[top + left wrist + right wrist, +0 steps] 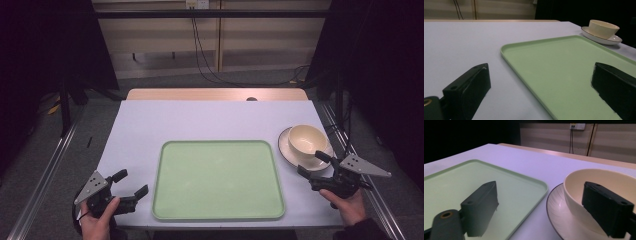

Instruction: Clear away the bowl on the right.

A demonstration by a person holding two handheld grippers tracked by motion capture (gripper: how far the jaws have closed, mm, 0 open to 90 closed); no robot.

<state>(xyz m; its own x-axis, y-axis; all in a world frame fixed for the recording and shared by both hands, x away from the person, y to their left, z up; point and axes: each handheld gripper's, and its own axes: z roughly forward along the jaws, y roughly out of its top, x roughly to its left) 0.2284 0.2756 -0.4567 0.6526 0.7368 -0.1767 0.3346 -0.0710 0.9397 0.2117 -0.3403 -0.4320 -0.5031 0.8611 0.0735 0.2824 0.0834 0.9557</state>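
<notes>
Your right claw (311, 163) hangs at the near right of the desk (210, 117), jaws spread wide, nothing gripped. It sits just beside the cream bowl (306, 139), at the near edge of the saucer (286, 147) under it. In the right gripper view, one jaw stands in front of the bowl's (599, 182) near wall and the other over the green tray (461, 185); whether the first jaw touches the bowl, can't tell. The bowl stands upright on the saucer (559, 215), white with a dark rim line, just off the tray's right edge, not touching it.

Your left claw (131, 183) is at the near left of the desk, also released, jaws wide apart, holding nothing. It's just left of the tray's (218, 146) near left corner. In the left gripper view one jaw is over bare desk (461, 45) and the other over the tray (554, 65), with the bowl (603, 28) and saucer (612, 40) well apart at the far right.

The tray lies flat in the middle of the desk. Your hands grip both handles from the near edge.
</notes>
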